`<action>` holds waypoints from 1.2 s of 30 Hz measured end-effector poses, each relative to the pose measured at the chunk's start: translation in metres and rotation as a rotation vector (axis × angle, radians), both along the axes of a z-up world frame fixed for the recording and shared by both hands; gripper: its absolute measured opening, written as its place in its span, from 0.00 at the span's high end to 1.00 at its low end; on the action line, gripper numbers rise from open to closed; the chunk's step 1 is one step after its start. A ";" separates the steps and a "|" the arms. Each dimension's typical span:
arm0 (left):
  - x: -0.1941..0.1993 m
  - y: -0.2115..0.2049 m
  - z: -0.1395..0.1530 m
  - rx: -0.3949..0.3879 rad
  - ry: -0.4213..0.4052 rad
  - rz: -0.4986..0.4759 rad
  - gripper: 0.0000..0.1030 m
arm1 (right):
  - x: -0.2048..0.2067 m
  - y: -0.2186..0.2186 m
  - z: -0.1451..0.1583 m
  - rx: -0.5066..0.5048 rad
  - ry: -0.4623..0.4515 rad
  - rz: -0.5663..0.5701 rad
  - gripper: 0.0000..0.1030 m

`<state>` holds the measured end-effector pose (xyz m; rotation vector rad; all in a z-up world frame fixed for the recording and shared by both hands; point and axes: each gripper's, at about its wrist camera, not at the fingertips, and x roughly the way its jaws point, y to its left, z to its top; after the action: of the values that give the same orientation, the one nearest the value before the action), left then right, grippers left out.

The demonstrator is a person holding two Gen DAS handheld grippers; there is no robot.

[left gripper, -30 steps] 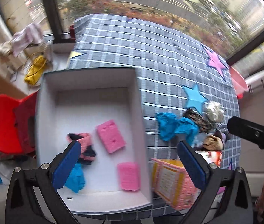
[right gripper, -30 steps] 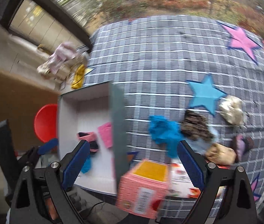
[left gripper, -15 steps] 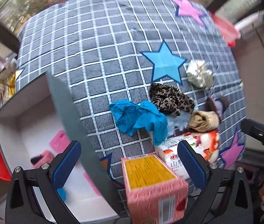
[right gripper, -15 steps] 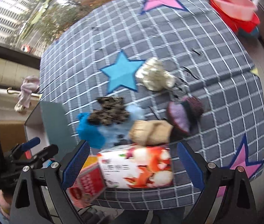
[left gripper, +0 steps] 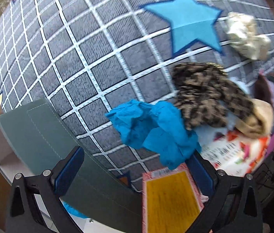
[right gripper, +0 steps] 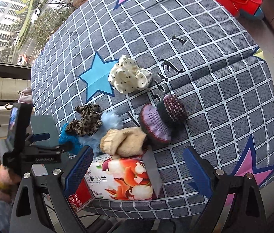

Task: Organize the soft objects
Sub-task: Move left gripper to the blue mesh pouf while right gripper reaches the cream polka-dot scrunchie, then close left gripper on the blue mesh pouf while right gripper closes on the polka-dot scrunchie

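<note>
Spread across the whole scene: a grey tablecloth with a white grid and pasted stars (right gripper: 224, 81), draped over the table. At its near-left edge, a grey-walled open storage box (left gripper: 40, 136), white inside. Beside that, a printed tissue carton (right gripper: 125, 178) and a pink packet with a yellow top (left gripper: 171, 200). Heaped against the carton, the soft items: a crumpled bright-blue cloth (left gripper: 152, 128) nearest the box, a leopard-print scrunchie (left gripper: 204, 93) partly over it, a pale-blue fluffy piece (right gripper: 109, 120), a folded beige sock (right gripper: 125, 141), a purple knitted pair (right gripper: 160, 120). Set apart by the blue star, a cream dotted scrunchie (right gripper: 131, 73).

Left gripper (left gripper: 135, 172), angled steeply down just short of the blue cloth, jaws wide and empty. Right gripper (right gripper: 137, 165), likewise spread wide, holding nothing, poised over the carton and beige sock.

Blue cloth: probably light, limp, no fragility; likely to sag and trail when lifted, so best pinched at its bunched middle. Long axis running roughly from the box side toward the carton, no clear front or back.
</note>
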<state>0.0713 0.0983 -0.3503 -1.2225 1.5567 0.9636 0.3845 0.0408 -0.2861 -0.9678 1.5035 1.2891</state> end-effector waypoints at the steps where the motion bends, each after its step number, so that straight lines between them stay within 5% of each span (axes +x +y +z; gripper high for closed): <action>1: -0.002 0.002 -0.005 -0.013 0.013 0.001 0.00 | 0.002 0.001 -0.002 -0.005 0.003 -0.001 0.07; 12: -0.030 0.014 -0.015 -0.041 -0.007 0.087 0.00 | -0.005 0.025 -0.022 -0.013 -0.016 0.043 0.07; 26: -0.012 0.011 -0.050 -0.080 -0.015 0.161 0.07 | -0.062 0.101 -0.077 0.050 -0.186 0.263 0.08; 29: -0.002 0.013 -0.063 -0.088 -0.036 0.170 0.13 | -0.071 0.105 -0.089 0.057 -0.218 0.312 0.08; 31: 0.005 0.013 -0.067 -0.086 -0.067 0.178 0.29 | -0.076 0.107 -0.095 0.058 -0.226 0.332 0.09; 33: 0.012 0.012 -0.067 -0.082 -0.085 0.182 0.37 | -0.078 0.106 -0.100 0.050 -0.232 0.348 0.43; 36: 0.025 0.010 -0.068 -0.070 -0.130 0.185 0.59 | -0.078 0.107 -0.099 0.053 -0.229 0.360 0.68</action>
<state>0.0967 0.1081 -0.4183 -1.4692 1.4038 0.9335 0.3064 0.1480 -0.3855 -1.3461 1.1476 1.4035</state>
